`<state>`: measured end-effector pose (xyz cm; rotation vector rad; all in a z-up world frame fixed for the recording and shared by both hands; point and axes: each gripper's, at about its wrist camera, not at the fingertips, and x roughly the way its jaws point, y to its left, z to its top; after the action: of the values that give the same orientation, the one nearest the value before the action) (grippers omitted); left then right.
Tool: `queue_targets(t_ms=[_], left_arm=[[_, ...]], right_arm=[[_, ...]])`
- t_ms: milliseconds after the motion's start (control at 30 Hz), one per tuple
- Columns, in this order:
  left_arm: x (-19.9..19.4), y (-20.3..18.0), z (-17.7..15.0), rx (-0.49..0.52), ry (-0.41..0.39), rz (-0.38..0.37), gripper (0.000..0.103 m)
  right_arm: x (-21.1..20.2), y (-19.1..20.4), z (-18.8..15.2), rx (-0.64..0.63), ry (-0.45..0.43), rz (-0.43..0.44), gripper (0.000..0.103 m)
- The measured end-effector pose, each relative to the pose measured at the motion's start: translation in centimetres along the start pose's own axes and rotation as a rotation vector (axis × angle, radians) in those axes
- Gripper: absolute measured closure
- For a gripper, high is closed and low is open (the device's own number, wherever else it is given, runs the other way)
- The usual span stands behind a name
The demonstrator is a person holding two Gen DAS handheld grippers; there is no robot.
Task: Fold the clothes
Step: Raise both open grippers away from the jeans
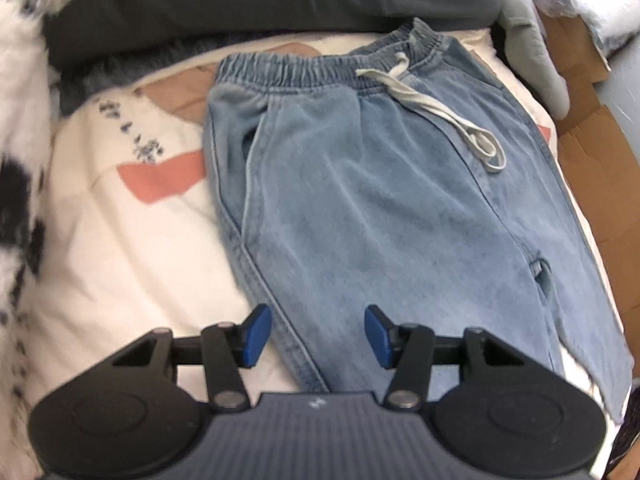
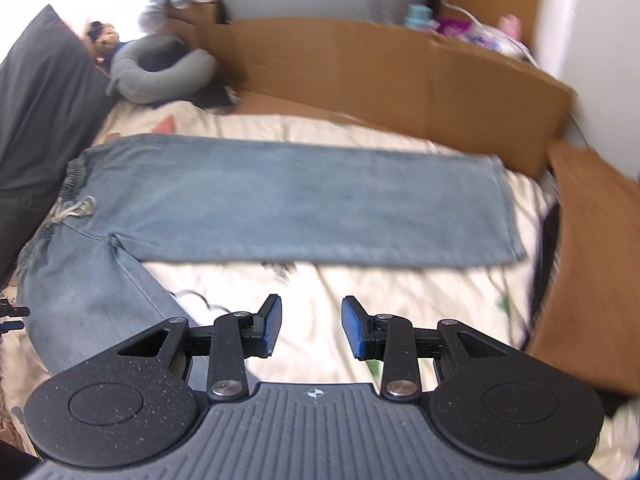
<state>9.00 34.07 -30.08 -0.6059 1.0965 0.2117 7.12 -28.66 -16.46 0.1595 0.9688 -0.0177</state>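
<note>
Jeans flat on bed, waistband away from left claw; both claws wide, empty

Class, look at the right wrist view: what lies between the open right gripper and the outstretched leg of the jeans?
Only bare patterned bedsheet lies between the right gripper and the jeans; nothing else occupies that stretch in the right wrist view.
</note>
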Motion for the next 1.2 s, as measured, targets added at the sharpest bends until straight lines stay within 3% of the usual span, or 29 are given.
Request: queue_targets(t_ms=[300,500,633,767,867,1000,1100,1200], left_arm=[[0.3,1.9,-1.6,-0.140,0.047,-0.023,0.058],[1.2,3.3,-2.0,-0.268,0.015,-0.113,0.058],[2.0,4.0,-2.1,-0.316,-0.027,-0.188,0.047],[1.9,4.6,-2.5,-0.361,-0.053,-0.246,0.045],[1.1,5.0,-2.8,-0.387,-0.074,-0.286,0.053],[0.7,5.6,-2.9,-0.409,-0.085,-0.304,0.071],[0.5,5.6,-3.0,-0.422,-0.092,-0.313,0.074],[0.2,5.3,-2.9,-0.403,-0.094,-0.314,0.085]], right_arm=[[-1.8,-5.8,-7.6,0.190,0.042,-0.085,0.063],[-2.2,-8.1,-12.5,0.300,0.093,-0.124,0.063],[-2.3,-9.3,-15.5,0.384,0.118,-0.150,0.063],[-2.5,-10.4,-17.9,0.489,0.127,-0.163,0.063],[-2.7,-10.6,-19.0,0.524,0.133,-0.158,0.063],[-2.9,-11.1,-20.5,0.577,0.153,-0.152,0.063],[-3.0,-11.6,-21.9,0.616,0.170,-0.158,0.063],[-2.9,-12.0,-23.4,0.668,0.190,-0.160,0.063]])
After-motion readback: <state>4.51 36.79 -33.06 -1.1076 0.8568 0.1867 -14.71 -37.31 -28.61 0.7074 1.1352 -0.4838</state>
